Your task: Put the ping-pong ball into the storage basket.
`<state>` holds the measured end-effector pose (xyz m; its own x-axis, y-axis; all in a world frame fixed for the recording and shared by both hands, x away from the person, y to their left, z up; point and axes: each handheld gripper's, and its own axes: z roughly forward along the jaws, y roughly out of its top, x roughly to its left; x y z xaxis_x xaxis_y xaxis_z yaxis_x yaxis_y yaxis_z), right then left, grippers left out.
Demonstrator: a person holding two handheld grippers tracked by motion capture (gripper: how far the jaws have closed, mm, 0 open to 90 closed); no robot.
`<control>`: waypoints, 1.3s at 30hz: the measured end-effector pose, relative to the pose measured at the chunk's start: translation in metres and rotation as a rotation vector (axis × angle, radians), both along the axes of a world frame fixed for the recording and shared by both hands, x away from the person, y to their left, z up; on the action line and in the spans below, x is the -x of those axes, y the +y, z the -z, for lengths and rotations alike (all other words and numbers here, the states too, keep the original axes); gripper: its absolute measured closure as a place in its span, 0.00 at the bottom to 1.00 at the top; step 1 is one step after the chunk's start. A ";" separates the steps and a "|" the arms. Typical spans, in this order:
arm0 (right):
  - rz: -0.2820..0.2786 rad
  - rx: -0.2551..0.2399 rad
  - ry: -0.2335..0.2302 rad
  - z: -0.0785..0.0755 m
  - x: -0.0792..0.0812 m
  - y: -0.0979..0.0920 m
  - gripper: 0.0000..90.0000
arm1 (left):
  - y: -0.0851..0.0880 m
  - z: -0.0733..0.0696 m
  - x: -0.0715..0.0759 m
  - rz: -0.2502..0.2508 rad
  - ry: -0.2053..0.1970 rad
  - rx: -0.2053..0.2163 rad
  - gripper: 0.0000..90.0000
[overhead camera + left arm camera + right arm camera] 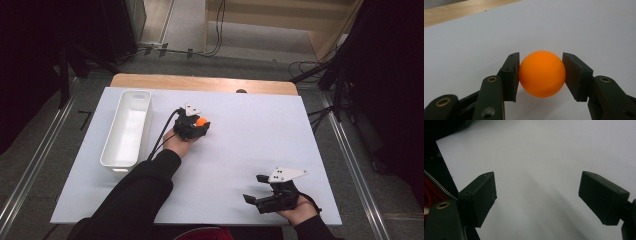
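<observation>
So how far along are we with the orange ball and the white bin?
The grasp looks done: the left gripper is shut on the orange ball, low over the white table. The white bin looks empty, so carrying the ball over and dropping it in probably remains. The right gripper waits open near the table's front edge.

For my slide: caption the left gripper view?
Left gripper clamps an orange ball above the white table.

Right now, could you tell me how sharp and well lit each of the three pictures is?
High view: soft, dark surroundings, bright white table. Left gripper view: orange ball crisp, evenly lit, faint shadow beneath. Right gripper view: dimmer, with long soft shadows across the table.
</observation>
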<state>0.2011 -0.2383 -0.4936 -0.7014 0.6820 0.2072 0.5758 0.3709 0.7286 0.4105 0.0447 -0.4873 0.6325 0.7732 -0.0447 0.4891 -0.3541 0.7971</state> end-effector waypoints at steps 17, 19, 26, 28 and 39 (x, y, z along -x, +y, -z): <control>0.003 0.000 0.000 0.000 0.000 0.000 0.15 | 0.006 -0.023 0.011 0.033 0.029 0.024 0.55; 0.004 0.002 -0.003 0.000 0.000 0.000 0.15 | 0.007 -0.026 0.012 0.042 0.036 0.023 0.55; 0.002 0.001 0.000 0.000 0.000 0.000 0.15 | 0.008 -0.035 0.018 0.060 0.039 0.019 0.55; 0.004 0.002 -0.001 0.000 0.000 0.000 0.15 | 0.008 -0.038 0.019 0.064 0.035 0.022 0.55; 0.003 0.002 0.002 0.000 0.000 -0.001 0.15 | 0.010 -0.048 0.024 0.089 0.057 0.010 0.55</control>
